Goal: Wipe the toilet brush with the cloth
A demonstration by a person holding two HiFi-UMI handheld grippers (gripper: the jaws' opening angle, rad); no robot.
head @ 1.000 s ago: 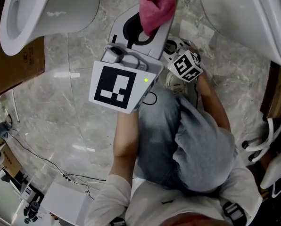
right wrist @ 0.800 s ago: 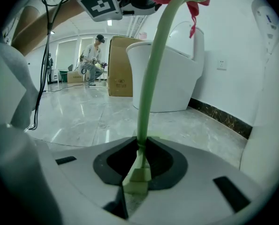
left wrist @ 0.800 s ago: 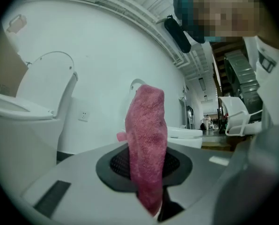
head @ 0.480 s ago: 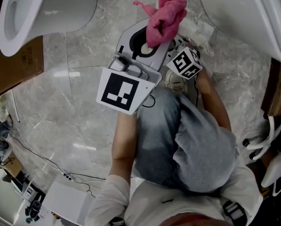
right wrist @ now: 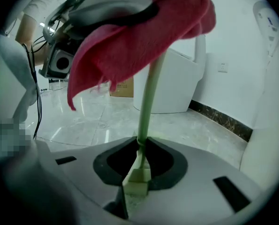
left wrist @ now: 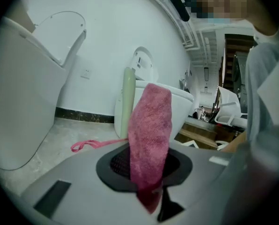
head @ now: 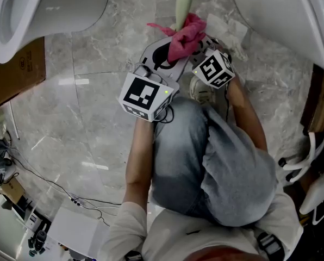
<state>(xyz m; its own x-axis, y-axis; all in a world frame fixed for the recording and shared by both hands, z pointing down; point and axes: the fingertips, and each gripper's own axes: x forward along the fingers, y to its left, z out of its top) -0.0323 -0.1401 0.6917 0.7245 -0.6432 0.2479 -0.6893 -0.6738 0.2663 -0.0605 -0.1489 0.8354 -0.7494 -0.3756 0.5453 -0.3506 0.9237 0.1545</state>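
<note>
1. The left gripper [left wrist: 148, 172] is coming down with the pink cloth [head: 184, 34]. A second ago it was riding higher and filling more of the head view, and now it is sitting lower, just beside the right gripper [right wrist: 139, 159].
2. The pale green handle of the toilet brush [right wrist: 149, 97] is now showing above the cloth in the head view, where the cloth was covering it before.
3. The left gripper's jaws are pinching the cloth at a narrow gap, and the free end is hanging up and over.
4. The right gripper's jaws are standing narrow around the lower end of the brush handle and holding it upright, and this gripper is not shifting.
5. In the right gripper view the cloth is draping over the upper part of the handle and hiding it, so I judge that the wiping stroke is starting or about to start. The bristle end is not showing in any view.
6. The toilet [head: 75, 4] at the upper left is showing an open bowl with nothing visible inside.
7. The cardboard box [head: 18, 64] beside it is showing only one face, so I cannot tell its contents. No brush holder is appearing.
</note>
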